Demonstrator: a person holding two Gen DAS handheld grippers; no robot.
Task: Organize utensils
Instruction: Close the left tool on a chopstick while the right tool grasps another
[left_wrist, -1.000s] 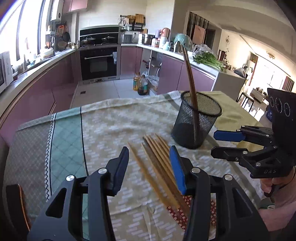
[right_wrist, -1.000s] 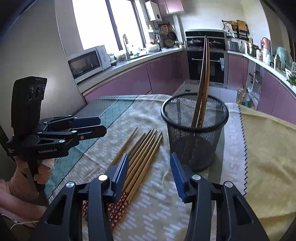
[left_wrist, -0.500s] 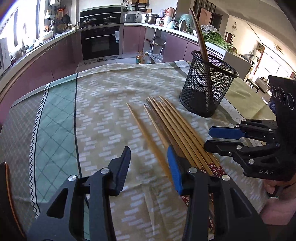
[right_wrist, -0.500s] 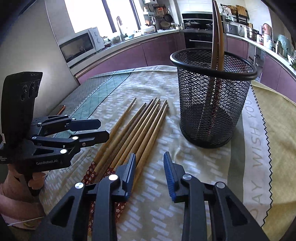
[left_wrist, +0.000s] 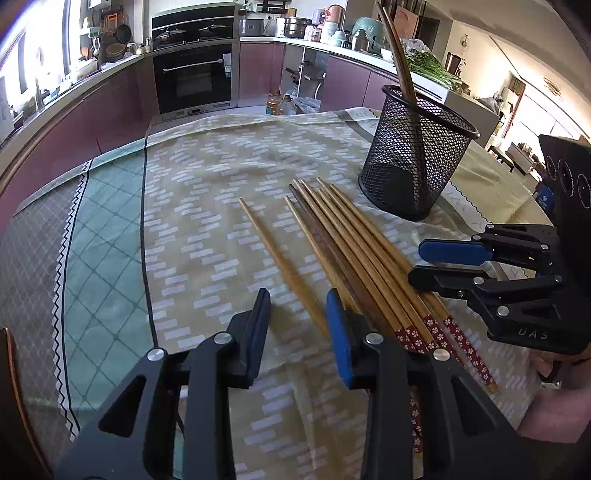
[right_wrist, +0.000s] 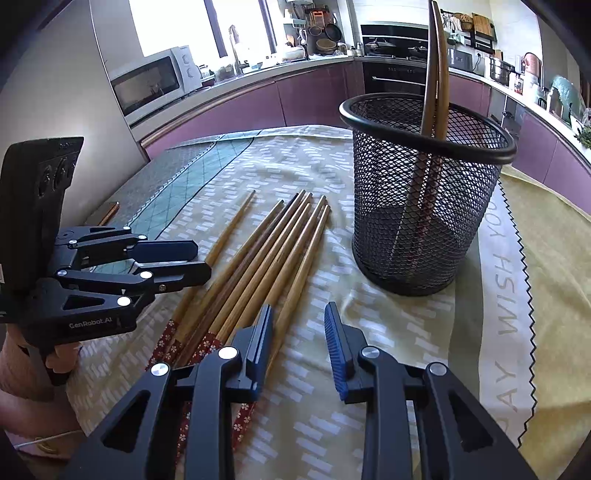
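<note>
Left gripper (left_wrist: 298, 325): jaws just narrowing, one loose chopstick (left_wrist: 280, 260) between them, pads not pressing it. Right gripper (right_wrist: 298, 341): jaws just narrowing, rightmost stick of the chopstick bundle (right_wrist: 258, 258) between them, unclamped. Beyond, on the tablecloth (left_wrist: 207, 177): mesh cup (right_wrist: 424, 206) with two sticks upright.

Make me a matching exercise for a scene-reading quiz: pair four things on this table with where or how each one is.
Things:
1. mesh holder
2. two chopsticks
3. lone chopstick
4. tablecloth

States:
A. lying flat, apart from the bundle, running in between the left tongs
B. spread under everything
C. upright, beyond the row of loose chopsticks
D. standing tilted in the holder

Pairs: 1-C, 2-D, 3-A, 4-B
</note>
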